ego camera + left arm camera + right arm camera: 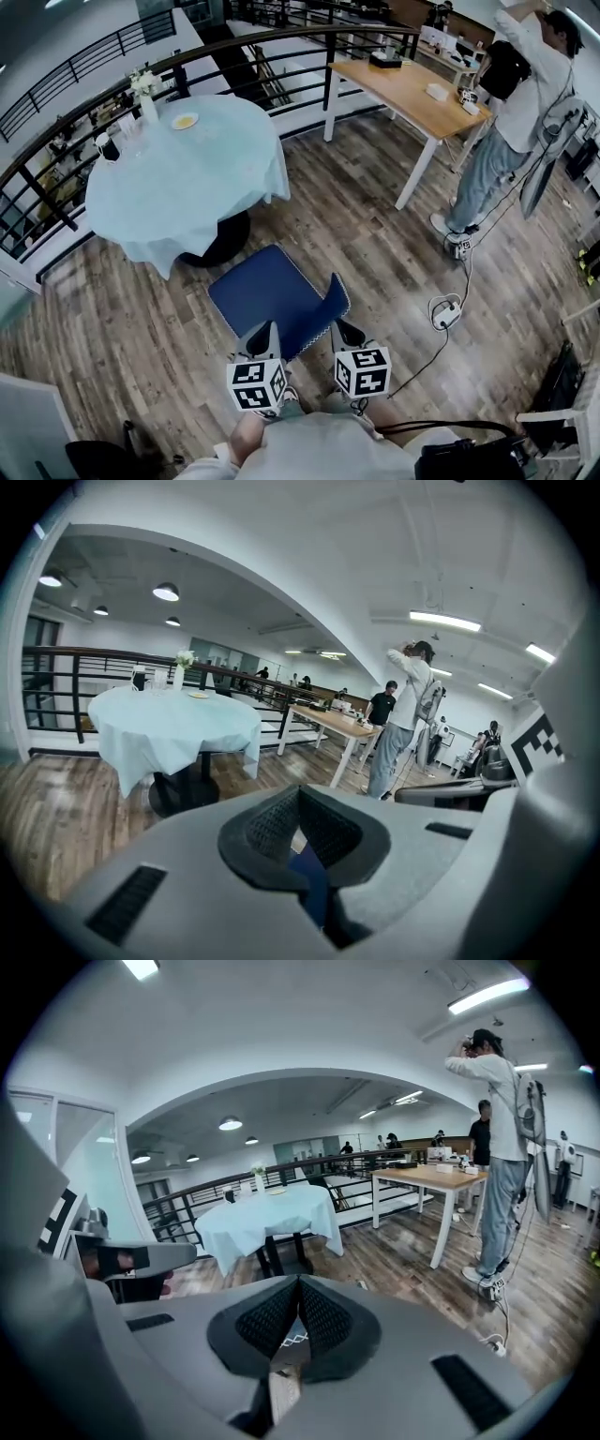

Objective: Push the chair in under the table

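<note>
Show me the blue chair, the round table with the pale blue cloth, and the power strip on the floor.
blue chair (267, 292), head view, middle of the seat.
round table (202, 173), head view, bare cloth on top.
power strip (447, 315), head view, its white body.

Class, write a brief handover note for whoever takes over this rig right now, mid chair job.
Left gripper: shut, empty, at the near edge of the chair.
Right gripper: shut, empty, just behind the chair's back; contact unclear.
Chair: on the floor, apart from the table.
Done: grippers are at the chair.
Left: push the chair in under the table.
</note>
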Action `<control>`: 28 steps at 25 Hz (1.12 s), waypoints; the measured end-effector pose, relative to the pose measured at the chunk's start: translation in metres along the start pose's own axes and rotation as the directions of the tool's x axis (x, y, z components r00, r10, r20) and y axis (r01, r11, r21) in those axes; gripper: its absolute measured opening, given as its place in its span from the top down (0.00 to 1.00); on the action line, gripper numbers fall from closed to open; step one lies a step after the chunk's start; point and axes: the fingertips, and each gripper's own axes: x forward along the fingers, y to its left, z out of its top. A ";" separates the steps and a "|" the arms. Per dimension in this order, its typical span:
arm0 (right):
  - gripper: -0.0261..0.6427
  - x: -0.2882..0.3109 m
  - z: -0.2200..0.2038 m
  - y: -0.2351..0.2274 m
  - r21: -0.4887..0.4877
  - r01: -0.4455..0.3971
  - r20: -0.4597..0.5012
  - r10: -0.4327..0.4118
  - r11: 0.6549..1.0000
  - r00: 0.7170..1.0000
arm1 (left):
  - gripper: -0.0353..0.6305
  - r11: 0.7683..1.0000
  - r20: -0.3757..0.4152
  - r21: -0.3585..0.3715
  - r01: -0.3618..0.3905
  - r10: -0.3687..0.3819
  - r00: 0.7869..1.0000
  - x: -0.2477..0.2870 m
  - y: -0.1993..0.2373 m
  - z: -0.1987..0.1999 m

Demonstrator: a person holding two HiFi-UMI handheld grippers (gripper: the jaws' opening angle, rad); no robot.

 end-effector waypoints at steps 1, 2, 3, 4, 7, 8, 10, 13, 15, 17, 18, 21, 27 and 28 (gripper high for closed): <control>0.94 0.005 0.001 0.001 -0.010 -0.024 -0.009 0.024 1.000 1.000 | 0.94 1.000 0.000 -0.010 -0.022 0.022 1.000 0.001 0.002 -0.001; 0.94 0.011 0.003 0.002 -0.021 -0.050 -0.017 0.050 0.998 0.999 | 0.94 0.999 0.002 -0.020 -0.045 0.045 0.999 0.002 0.005 -0.002; 0.94 0.018 0.005 0.002 -0.035 -0.080 -0.024 0.079 0.996 0.997 | 0.94 0.997 0.005 -0.031 -0.071 0.071 0.997 0.004 0.008 -0.002; 0.94 0.025 0.008 0.003 -0.053 -0.113 -0.032 0.112 0.992 0.993 | 0.94 0.994 0.010 -0.045 -0.102 0.102 0.995 0.007 0.012 -0.002; 0.94 0.042 0.019 0.000 -0.133 -0.228 -0.079 0.219 0.965 0.973 | 0.94 0.970 0.020 -0.124 -0.211 0.215 0.976 0.012 0.016 -0.003; 0.94 0.046 0.020 -0.001 -0.159 -0.265 -0.102 0.251 0.951 0.963 | 0.94 0.958 0.020 -0.152 -0.241 0.247 0.969 0.011 0.013 -0.005; 0.94 0.054 0.017 -0.004 -0.195 -0.331 -0.150 0.305 0.923 0.940 | 0.94 0.939 0.013 -0.186 -0.291 0.298 0.954 0.008 0.007 -0.010; 0.94 0.065 0.013 -0.003 -0.199 -0.402 -0.202 0.364 0.894 0.909 | 0.94 0.912 -0.001 -0.213 -0.351 0.359 0.933 0.004 0.004 -0.018; 0.94 0.070 0.012 0.002 -0.192 -0.434 -0.215 0.394 0.880 0.894 | 0.94 0.895 -0.007 -0.235 -0.380 0.390 0.921 0.002 0.006 -0.023; 0.94 0.072 0.011 0.004 -0.199 -0.454 -0.222 0.411 0.869 0.884 | 0.94 0.885 -0.011 -0.248 -0.394 0.404 0.915 0.003 0.006 -0.028; 0.94 0.073 0.010 0.004 -0.204 -0.460 -0.226 0.416 0.864 0.881 | 0.94 0.883 -0.014 -0.251 -0.397 0.407 0.913 0.003 0.005 -0.030; 0.94 0.074 0.011 0.008 -0.214 -0.490 -0.238 0.441 0.845 0.865 | 0.94 0.880 -0.021 -0.249 -0.405 0.413 0.911 0.002 0.002 -0.032; 0.94 0.061 0.009 0.023 -0.219 -0.579 -0.269 0.522 0.786 0.810 | 0.94 0.895 -0.043 -0.171 -0.413 0.412 0.910 -0.007 0.001 -0.032; 0.94 0.060 0.007 0.023 -0.222 -0.584 -0.277 0.524 0.781 0.806 | 0.94 0.899 -0.044 -0.161 -0.408 0.406 0.913 -0.009 0.001 -0.032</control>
